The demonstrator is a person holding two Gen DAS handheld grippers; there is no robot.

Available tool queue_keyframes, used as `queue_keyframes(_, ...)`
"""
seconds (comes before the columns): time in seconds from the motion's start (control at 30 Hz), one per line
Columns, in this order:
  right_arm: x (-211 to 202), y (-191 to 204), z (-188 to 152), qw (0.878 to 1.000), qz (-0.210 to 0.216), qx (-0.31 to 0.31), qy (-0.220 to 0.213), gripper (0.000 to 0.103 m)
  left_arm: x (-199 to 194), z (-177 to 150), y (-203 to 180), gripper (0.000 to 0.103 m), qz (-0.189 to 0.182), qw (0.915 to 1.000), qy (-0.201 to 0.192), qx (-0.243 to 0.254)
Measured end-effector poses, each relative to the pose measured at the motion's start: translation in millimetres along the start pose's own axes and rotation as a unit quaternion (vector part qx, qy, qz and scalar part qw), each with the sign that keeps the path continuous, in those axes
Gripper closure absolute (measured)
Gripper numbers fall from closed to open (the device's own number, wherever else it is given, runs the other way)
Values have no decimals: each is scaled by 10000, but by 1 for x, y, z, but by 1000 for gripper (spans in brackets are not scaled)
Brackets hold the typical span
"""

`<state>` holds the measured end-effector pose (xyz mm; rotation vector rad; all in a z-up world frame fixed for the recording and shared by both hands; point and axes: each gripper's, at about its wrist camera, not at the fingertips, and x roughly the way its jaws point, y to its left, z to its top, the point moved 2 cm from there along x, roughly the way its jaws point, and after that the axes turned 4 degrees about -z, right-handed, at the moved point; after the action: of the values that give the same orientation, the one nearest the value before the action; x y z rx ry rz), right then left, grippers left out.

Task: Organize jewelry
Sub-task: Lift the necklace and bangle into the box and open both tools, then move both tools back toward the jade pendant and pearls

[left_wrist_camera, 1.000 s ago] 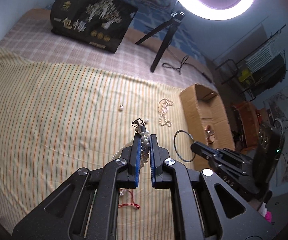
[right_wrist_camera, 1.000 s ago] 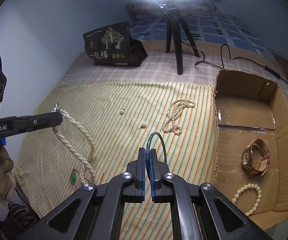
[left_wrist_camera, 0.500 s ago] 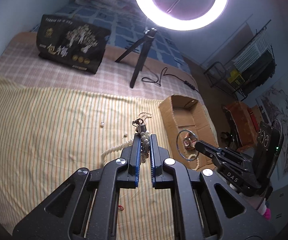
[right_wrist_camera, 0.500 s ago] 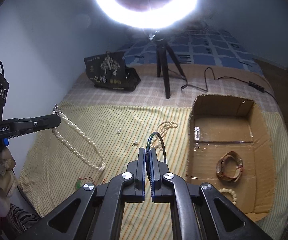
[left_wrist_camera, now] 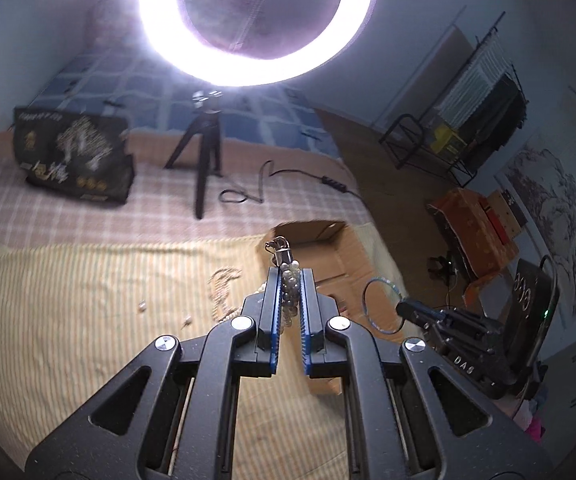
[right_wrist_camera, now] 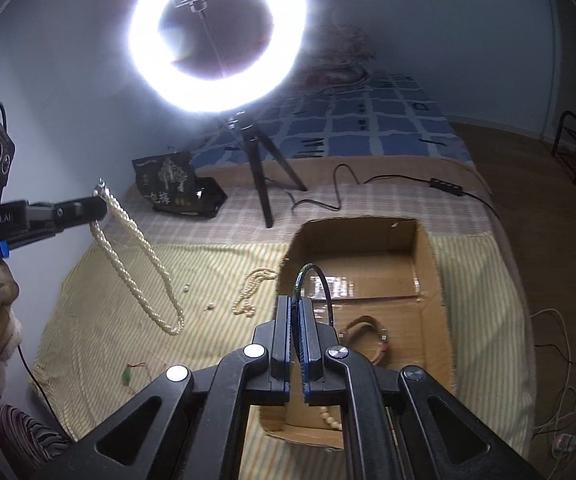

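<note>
A: Left gripper (left_wrist_camera: 291,280)?
B: Low centre of left wrist view, jaws clamped on pearl necklace (left_wrist_camera: 290,292), clasp poking above tips. In right wrist view at left edge (right_wrist_camera: 100,206), necklace (right_wrist_camera: 144,264) dangling as a long twisted loop, clear of striped cloth (right_wrist_camera: 100,320).

A: Right gripper (right_wrist_camera: 296,312)?
B: Bottom centre of right wrist view, jaws pinched on thin blue bangle (right_wrist_camera: 313,284), hoop standing up past tips, in front of cardboard box (right_wrist_camera: 433,264). In left wrist view at right (left_wrist_camera: 401,307), bangle (left_wrist_camera: 379,304) held at tip, right of box (left_wrist_camera: 347,252).

A: Box contents?
B: Brown-strapped watch (right_wrist_camera: 363,338) on box floor, just right of jaws. Bead bracelet (right_wrist_camera: 329,418) lower, partly hidden behind gripper arm.

A: Loose on cloth?
B: Second pearl strand (right_wrist_camera: 252,292) heaped centre frame, just left of box. Two small earrings (right_wrist_camera: 198,298) left of strand, apart from each other. Green pendant on red cord (right_wrist_camera: 130,376) lower left.

A: Background?
B: Ring light (right_wrist_camera: 218,36) on tripod (right_wrist_camera: 262,176) upper centre, black printed bag (right_wrist_camera: 176,188) left of tripod, cable (right_wrist_camera: 367,184) trailing right.
</note>
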<state>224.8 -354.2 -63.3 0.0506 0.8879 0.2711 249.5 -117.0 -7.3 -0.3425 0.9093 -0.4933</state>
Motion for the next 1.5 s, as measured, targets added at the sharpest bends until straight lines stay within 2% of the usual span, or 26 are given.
queue_keyframes(0.37,-9,-51,-7,9995,-185,236,19,102,41,37,-60,97,-141,9988,46,457)
queue_keyframes(0.73,-6,-73,-17,9991,-175,375,91,102,92,45,-79,97,-81,9983,217,538)
queue_keyframes(0.93,-3,-80,-23,9988,-167,458,94,100,120,38,-77,97,42,9975,479,527)
queue_keyframes(0.97,-4,-81,-23,9987,-160,482,79,95,124,36,-77,97,101,9972,511,529)
queue_keyframes(1.0,-4,-82,-23,9987,-123,493,76,79,125,35,-76,97,146,9973,486,531)
queue_keyframes(1.03,-5,-82,-24,9986,-119,503,54,72,125,34,-76,97,181,9971,481,552)
queue_keyframes(1.07,-6,-82,-24,9985,-183,508,11,64,126,34,-76,88,226,9969,500,564)
queue_keyframes(1.1,-6,-83,-24,9985,-216,502,-5,57,126,33,-75,71,266,9968,512,556)
queue_keyframes(1.13,-7,-82,-25,9986,-229,486,-25,53,126,32,-74,65,285,9969,496,548)
queue_keyframes(1.2,-9,-81,-25,9985,-252,479,-65,33,124,31,-73,61,331,9968,461,554)
queue_keyframes(1.3,-10,-80,-26,9983,-315,473,-122,20,126,29,-70,59,389,9962,510,583)
queue_keyframes(1.4,-10,-78,-26,9978,-431,487,-125,16,124,26,-66,49,461,9958,507,607)
queue_keyframes(1.5,-9,-76,-25,9977,-463,481,-109,12,123,25,-62,47,497,9957,509,593)
